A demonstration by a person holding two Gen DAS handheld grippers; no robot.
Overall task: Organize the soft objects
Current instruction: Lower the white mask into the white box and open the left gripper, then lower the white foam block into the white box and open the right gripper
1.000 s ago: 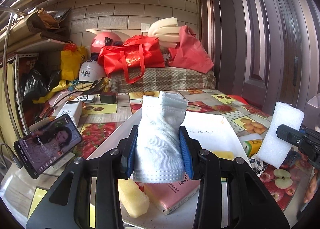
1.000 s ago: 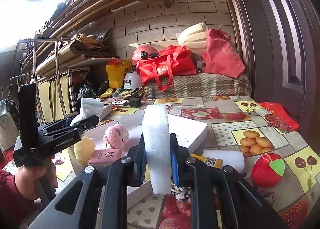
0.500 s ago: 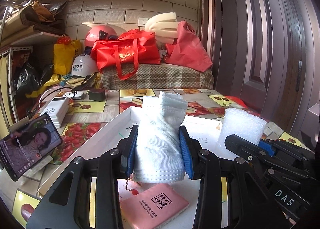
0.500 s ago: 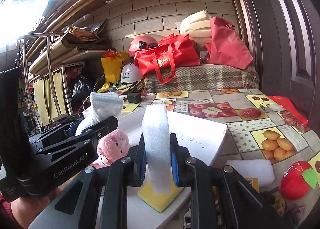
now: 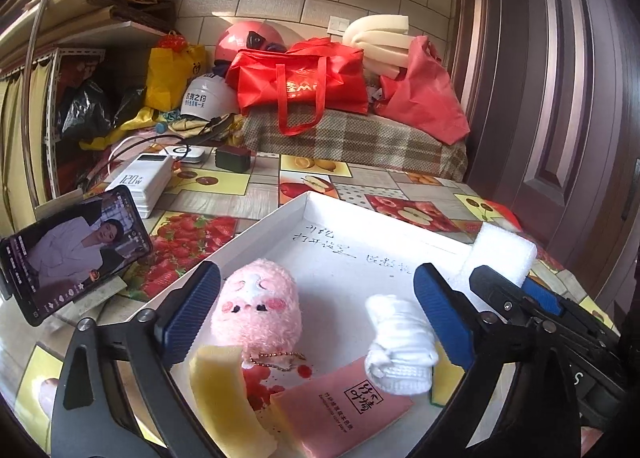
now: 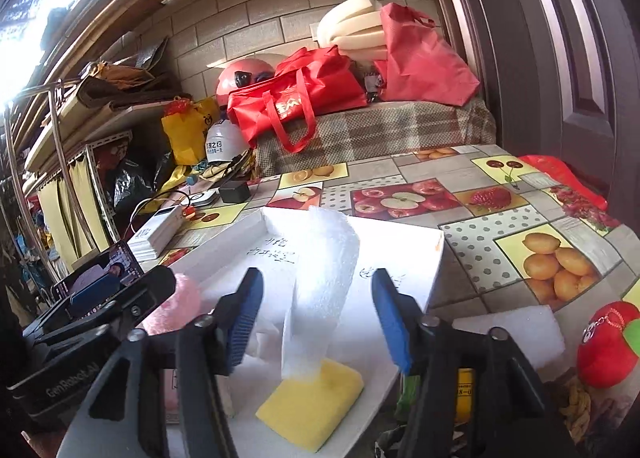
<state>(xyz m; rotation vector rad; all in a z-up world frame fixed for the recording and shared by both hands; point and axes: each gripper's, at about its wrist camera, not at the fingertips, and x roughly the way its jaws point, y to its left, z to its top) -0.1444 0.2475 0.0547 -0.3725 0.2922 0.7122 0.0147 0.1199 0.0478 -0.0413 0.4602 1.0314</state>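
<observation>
A shallow white box (image 5: 320,210) lies on the fruit-print table. In it are a pink plush toy (image 5: 256,306), a yellow sponge (image 5: 224,398), a pink packet (image 5: 340,414) and a rolled white cloth (image 5: 400,346). My left gripper (image 5: 316,318) is open above the box, with the cloth standing free by its right finger. My right gripper (image 6: 316,318) is open too. A white foam strip (image 6: 320,290) stands between its fingers, untouched, its foot on a second yellow sponge (image 6: 312,402).
A phone (image 5: 76,250) on a stand and a white power bank (image 5: 140,182) sit left of the box. A white foam block (image 6: 516,334) and a red plush apple (image 6: 608,342) lie to its right. Red bags (image 5: 300,78) and helmets crowd the back.
Both grippers have opened. The left one let go of the white cloth, which now lies in the box. The right one let go of the foam strip, now standing on the sponge.
</observation>
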